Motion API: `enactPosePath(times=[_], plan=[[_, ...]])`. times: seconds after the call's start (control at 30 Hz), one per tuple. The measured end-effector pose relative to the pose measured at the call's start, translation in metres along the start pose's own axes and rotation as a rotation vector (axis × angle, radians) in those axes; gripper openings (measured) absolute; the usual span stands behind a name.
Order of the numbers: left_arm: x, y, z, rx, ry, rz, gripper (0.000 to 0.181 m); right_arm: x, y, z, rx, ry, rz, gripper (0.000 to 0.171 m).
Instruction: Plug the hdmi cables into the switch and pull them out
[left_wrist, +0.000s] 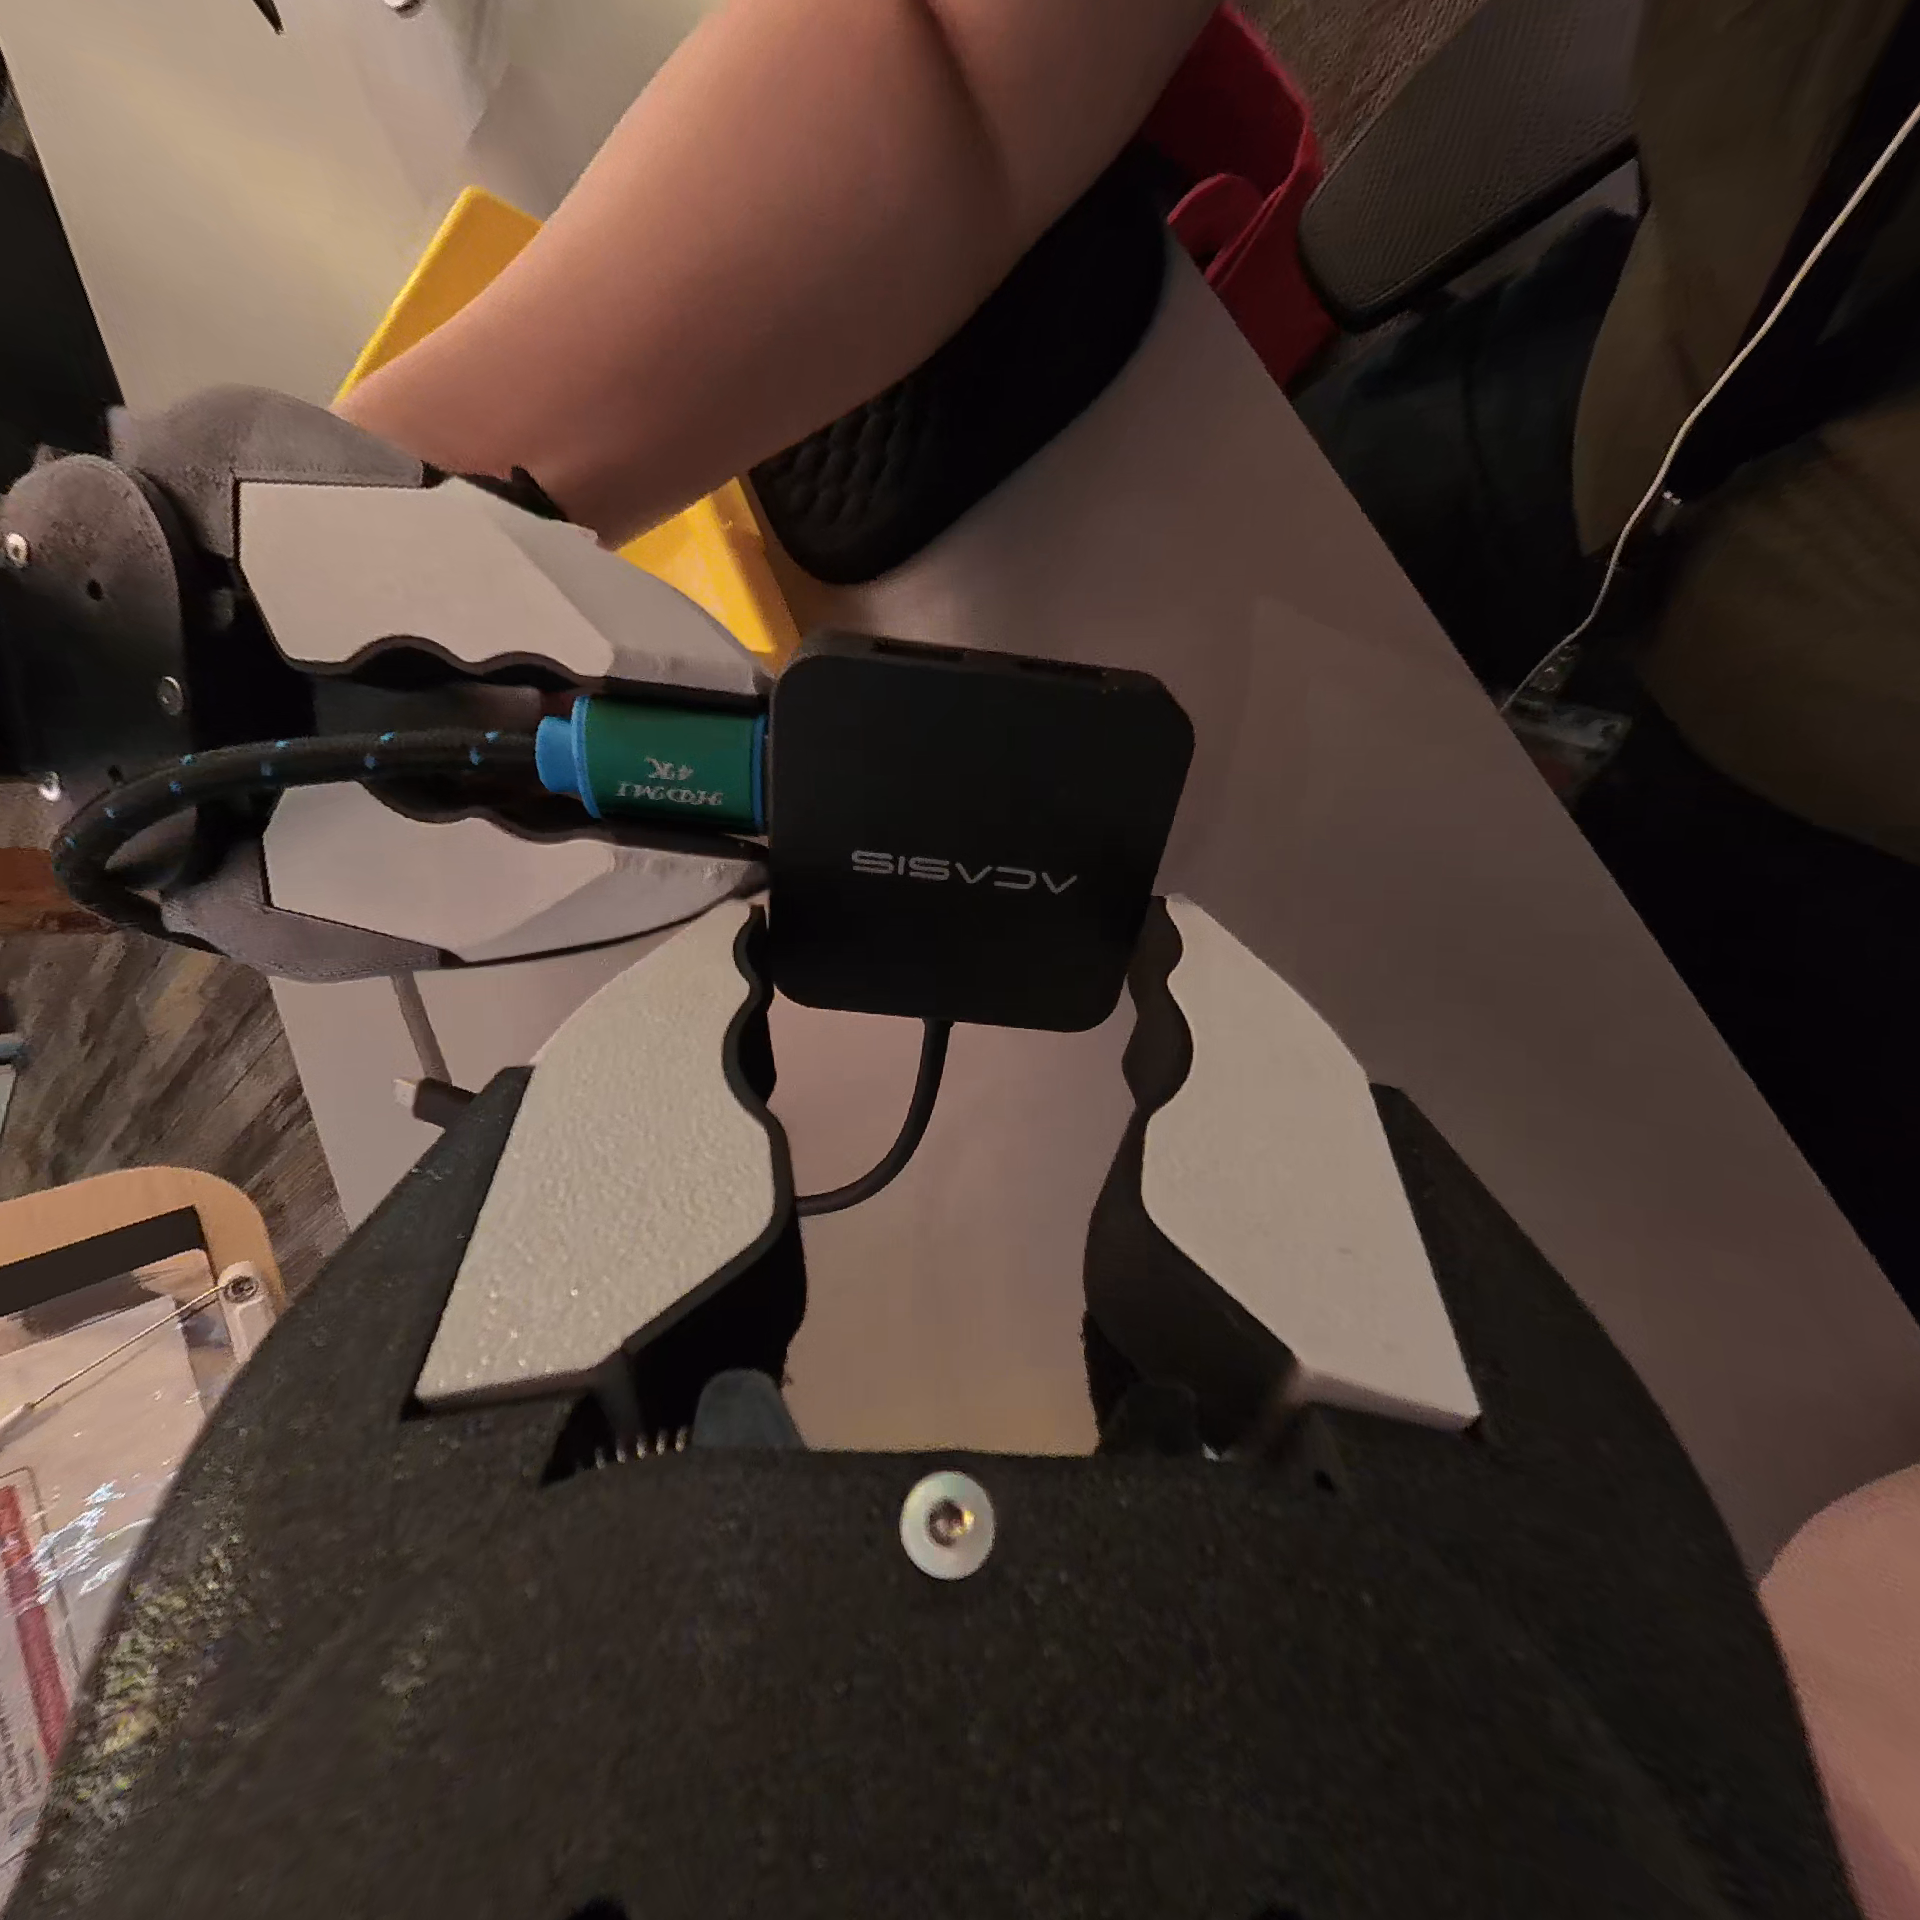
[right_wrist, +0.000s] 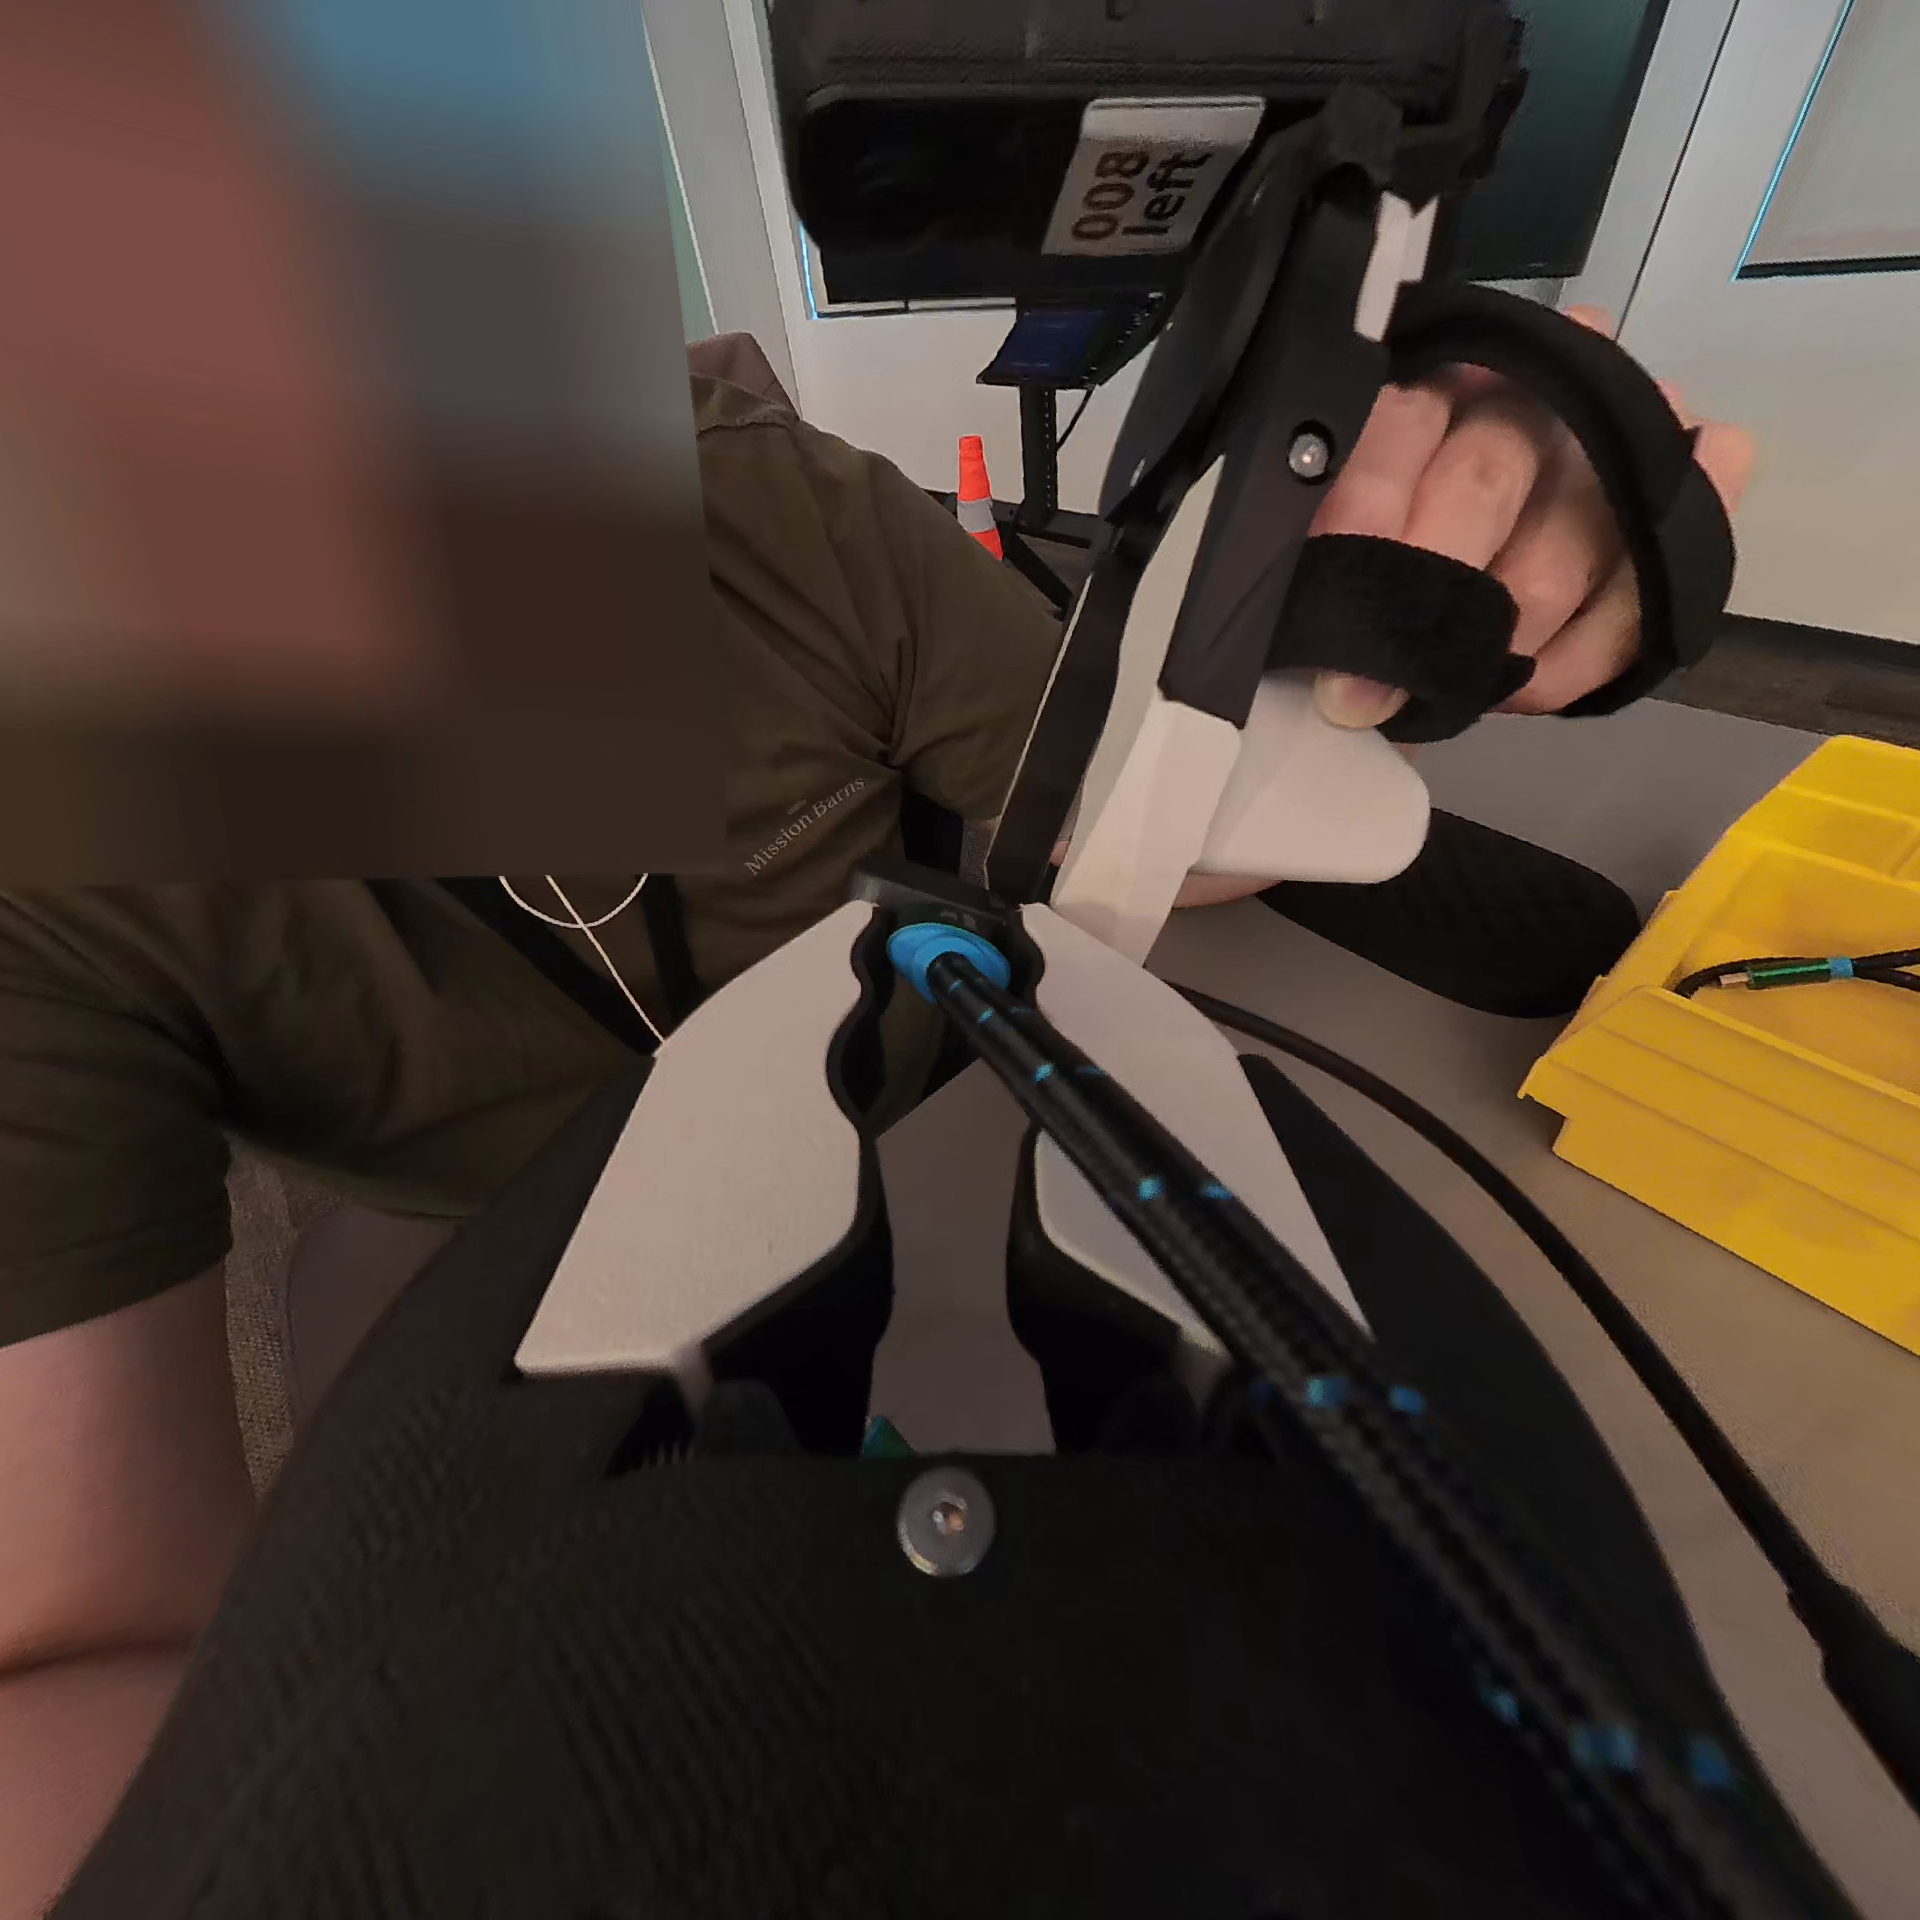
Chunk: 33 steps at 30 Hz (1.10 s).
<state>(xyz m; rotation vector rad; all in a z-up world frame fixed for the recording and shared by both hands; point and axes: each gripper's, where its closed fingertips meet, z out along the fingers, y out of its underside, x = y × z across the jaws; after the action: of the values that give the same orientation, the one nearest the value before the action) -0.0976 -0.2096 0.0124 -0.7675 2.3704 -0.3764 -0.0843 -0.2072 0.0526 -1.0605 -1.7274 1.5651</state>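
A black square switch (left_wrist: 977, 831) is held over the grey table (left_wrist: 1351, 831) by my left gripper (left_wrist: 951, 925), which is shut on its lower sides. Its thin black lead (left_wrist: 904, 1132) hangs between the fingers. My right gripper (left_wrist: 753, 769) comes in from the left, shut on a green HDMI plug (left_wrist: 665, 764). The plug butts against the switch's left side and its metal tip is hidden. The braided black-and-blue cable (left_wrist: 260, 758) loops away to the left. In the right wrist view, my right gripper (right_wrist: 940, 920) is closed round the plug's blue collar (right_wrist: 935, 956), and the cable (right_wrist: 1195, 1216) runs back to the lower right.
A yellow bin (right_wrist: 1714, 1091) at the right holds another green-tipped HDMI cable (right_wrist: 1787, 975). The bin also shows in the left wrist view (left_wrist: 468, 260), with a red bin (left_wrist: 1247, 208) behind a forearm (left_wrist: 779, 260). A black padded rest (left_wrist: 935, 436) lies on the table. The person sits close.
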Motion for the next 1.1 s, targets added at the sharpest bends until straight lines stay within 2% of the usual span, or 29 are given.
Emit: enactPosePath(times=[0.2,0.37,0.67,1.1], plan=[[-0.002,0.002,0.008,-0.078,-0.069,0.05,0.067,-0.003,0.006,-0.003,-0.101,0.06,-0.052,0.022],[-0.01,0.003,0.009,-0.054,-0.086,0.011,0.066,0.0,0.005,-0.012,-0.104,0.124,-0.027,0.03],[-0.004,-0.006,0.006,0.026,-0.043,0.018,0.066,-0.006,0.004,-0.012,-0.079,0.075,-0.015,0.023],[-0.009,-0.015,-0.004,0.103,-0.041,-0.021,0.066,-0.008,-0.004,-0.017,-0.043,0.076,-0.064,0.023]])
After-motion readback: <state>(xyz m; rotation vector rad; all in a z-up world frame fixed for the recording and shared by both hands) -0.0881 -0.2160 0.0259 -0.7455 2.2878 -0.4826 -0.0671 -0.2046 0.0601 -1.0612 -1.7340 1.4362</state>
